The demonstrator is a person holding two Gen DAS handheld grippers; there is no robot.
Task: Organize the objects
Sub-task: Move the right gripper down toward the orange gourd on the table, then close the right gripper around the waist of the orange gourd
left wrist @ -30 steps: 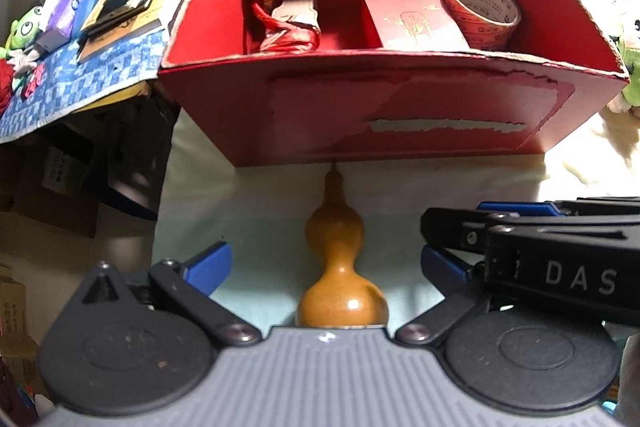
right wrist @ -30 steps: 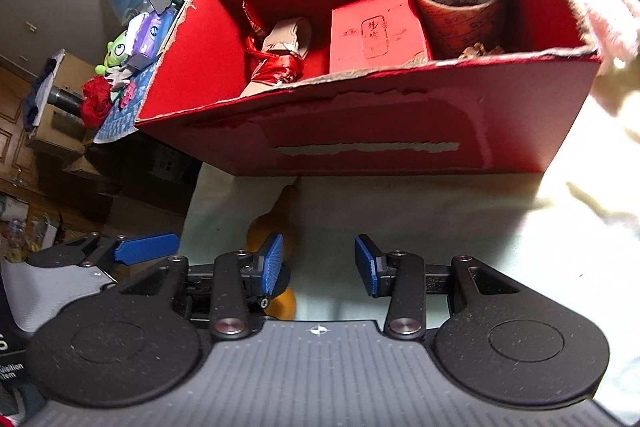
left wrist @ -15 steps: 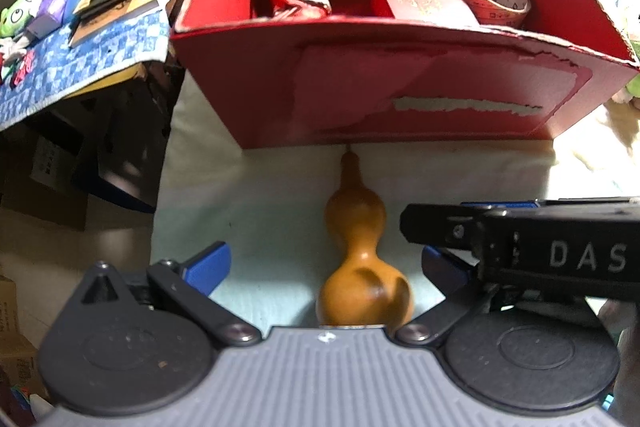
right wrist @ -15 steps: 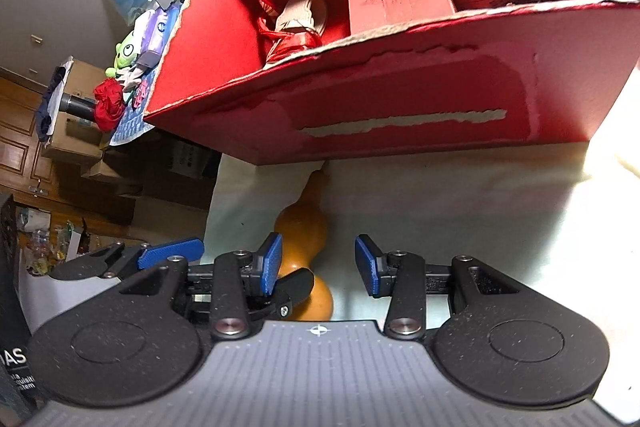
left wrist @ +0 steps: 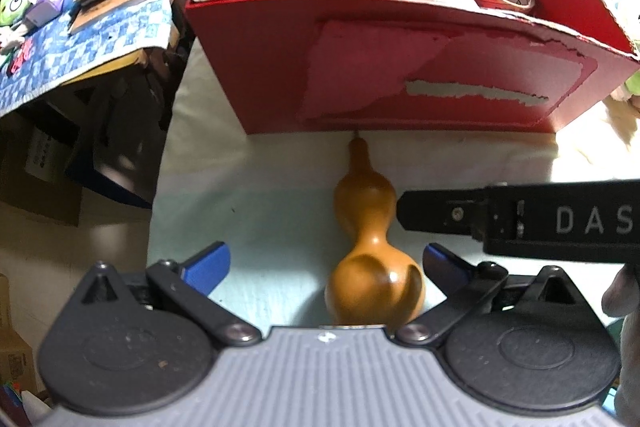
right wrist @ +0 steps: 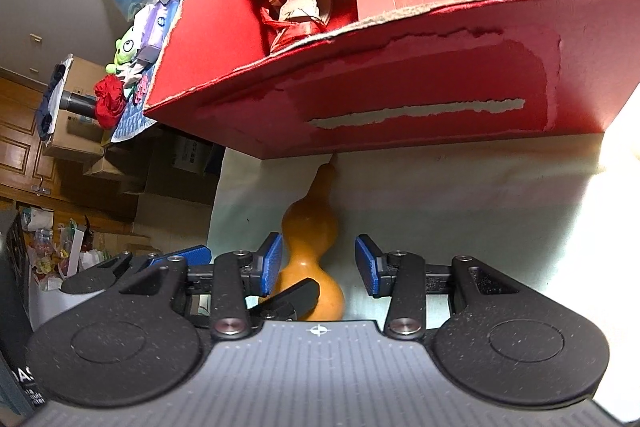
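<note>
Gourd (left wrist: 370,243) between open left tool (left wrist: 326,265)

Gourd (left wrist: 374,259) base hidden behind gripper body.

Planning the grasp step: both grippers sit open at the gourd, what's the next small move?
Probably ease the right gripper slightly forward, then shut. The gourd lies between its open fingers, stem touching the red box; the left gripper is wider.
</note>
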